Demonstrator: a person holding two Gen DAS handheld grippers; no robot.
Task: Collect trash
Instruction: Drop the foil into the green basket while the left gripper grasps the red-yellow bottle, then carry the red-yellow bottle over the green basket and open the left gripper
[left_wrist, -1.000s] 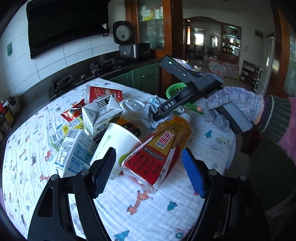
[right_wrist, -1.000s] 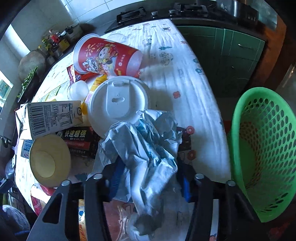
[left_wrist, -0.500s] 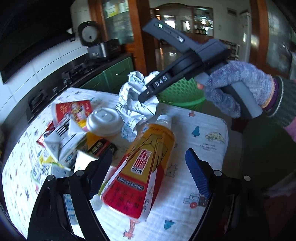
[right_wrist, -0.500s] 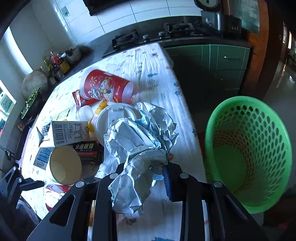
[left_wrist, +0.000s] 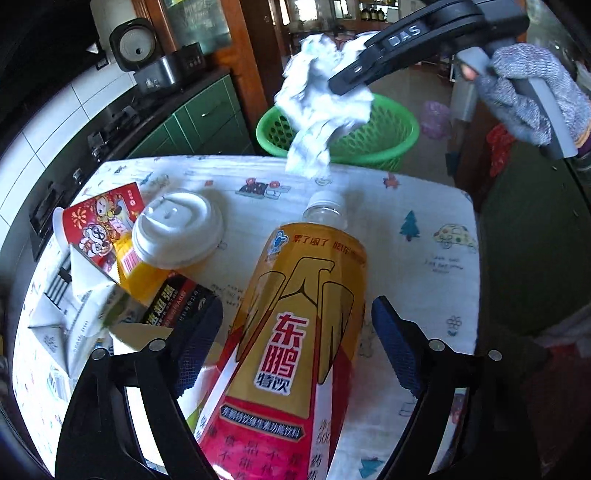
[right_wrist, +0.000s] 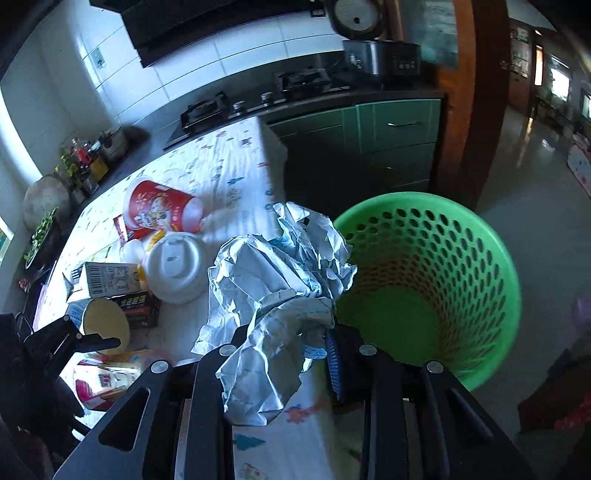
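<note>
Right gripper (right_wrist: 280, 354) clamps crumpled paper (right_wrist: 273, 280), airborne; green basket (right_wrist: 480, 258) ahead-right of its tips. Left gripper (left_wrist: 291, 354) gapes wide around bottle (left_wrist: 295, 332). Risk: early release drops paper short, onto table.

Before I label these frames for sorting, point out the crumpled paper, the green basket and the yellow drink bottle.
crumpled paper (right_wrist: 273, 295): right wrist view, middle of the wad.
green basket (right_wrist: 436, 258): right wrist view, perforated inner wall.
yellow drink bottle (left_wrist: 295, 332): left wrist view, on its label.
</note>
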